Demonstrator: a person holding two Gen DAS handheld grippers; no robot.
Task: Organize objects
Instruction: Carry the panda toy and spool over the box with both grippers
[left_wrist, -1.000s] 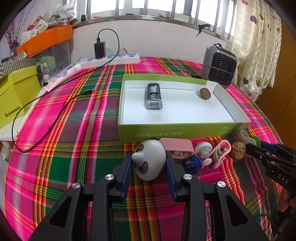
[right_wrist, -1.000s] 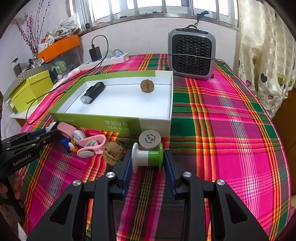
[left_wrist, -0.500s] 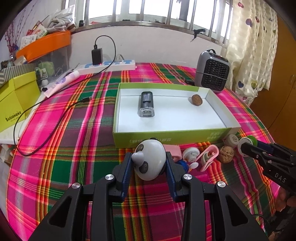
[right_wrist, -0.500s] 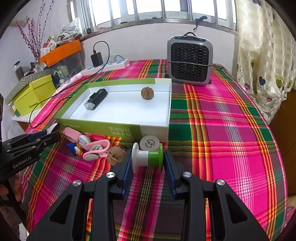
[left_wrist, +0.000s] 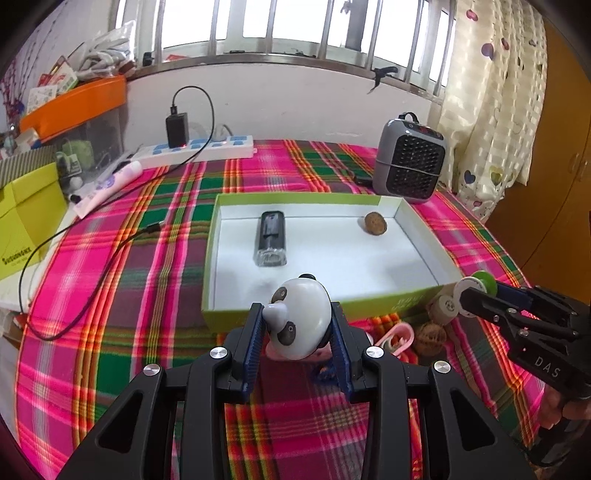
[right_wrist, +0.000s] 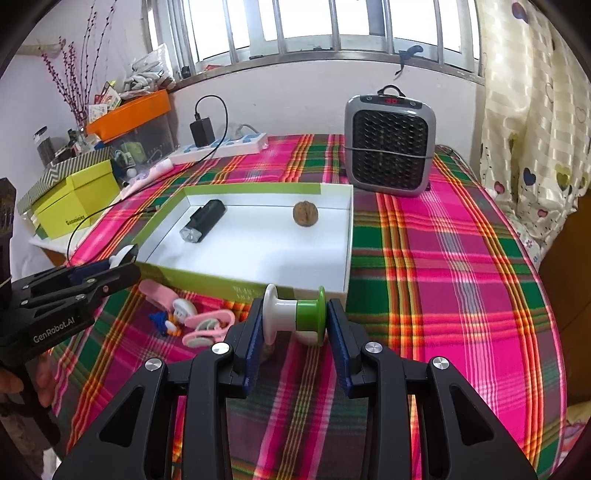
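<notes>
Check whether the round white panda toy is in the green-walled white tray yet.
Not yet. The round white panda toy is clamped in the left gripper, raised at the green-walled white tray's near wall, not resting inside.

Wide open white floor inside the green box (left_wrist: 424, 254), blocked only by a black flashlight (left_wrist: 271, 238) lying left of centre and a walnut (left_wrist: 375, 222) near the far right corner. Between those two, free room. Low green near wall (right_wrist: 207, 277) to clear before entering. Crowded strip just in front of that wall: pink case (right_wrist: 159, 293), duck figure (right_wrist: 168, 321), pink clip (right_wrist: 207, 326), second walnut (left_wrist: 430, 334), small white cap (left_wrist: 445, 306). Tight on both flanks, with the left gripper (left_wrist: 297, 332) full of a panda toy (left_wrist: 301, 317) and the right gripper (right_wrist: 295, 321) full of a spool (right_wrist: 295, 314). Grey heater (right_wrist: 388, 144) standing guard beyond the far right corner. Bare plaid cloth (right_wrist: 461, 277) right of the box.
</notes>
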